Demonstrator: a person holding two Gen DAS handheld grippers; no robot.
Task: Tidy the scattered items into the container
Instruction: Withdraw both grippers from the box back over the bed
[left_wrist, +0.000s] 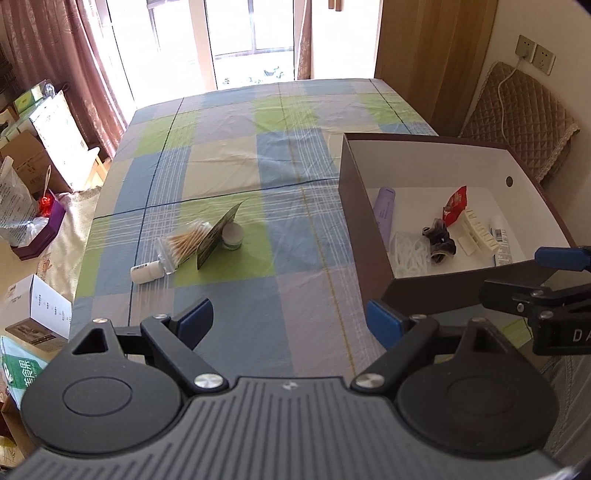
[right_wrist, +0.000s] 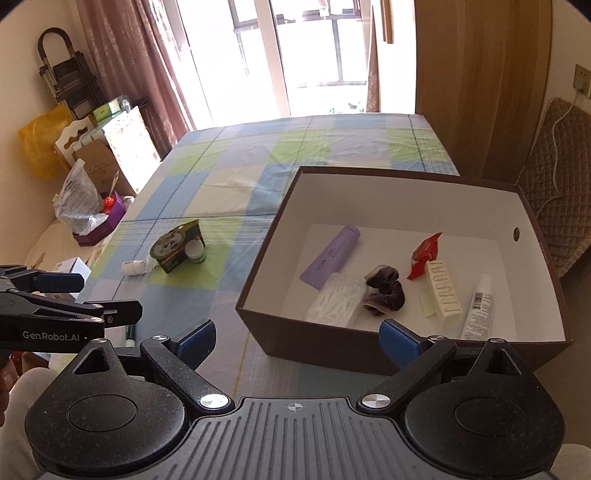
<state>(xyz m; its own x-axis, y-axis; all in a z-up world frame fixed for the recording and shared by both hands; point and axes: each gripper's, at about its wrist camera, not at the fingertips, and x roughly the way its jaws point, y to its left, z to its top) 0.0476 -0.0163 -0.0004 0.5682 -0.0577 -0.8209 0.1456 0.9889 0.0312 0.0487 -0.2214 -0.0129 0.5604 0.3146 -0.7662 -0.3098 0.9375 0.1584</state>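
Left tool: fingers spread wide, nothing held; raised over the near edge of the counter.
Right tool: fingers spread wide, nothing held; poised at the near wall of the box.
Box: open, brown outside, white inside; set ahead of the right tool, to the right of the left tool.
Box contents: purple tube, red packet, dark scrunchie, white comb, white tube, clear bag.
Loose items: swab bag, green card, white jar, white bottle; clustered ahead-left of the left tool, well apart from the box.
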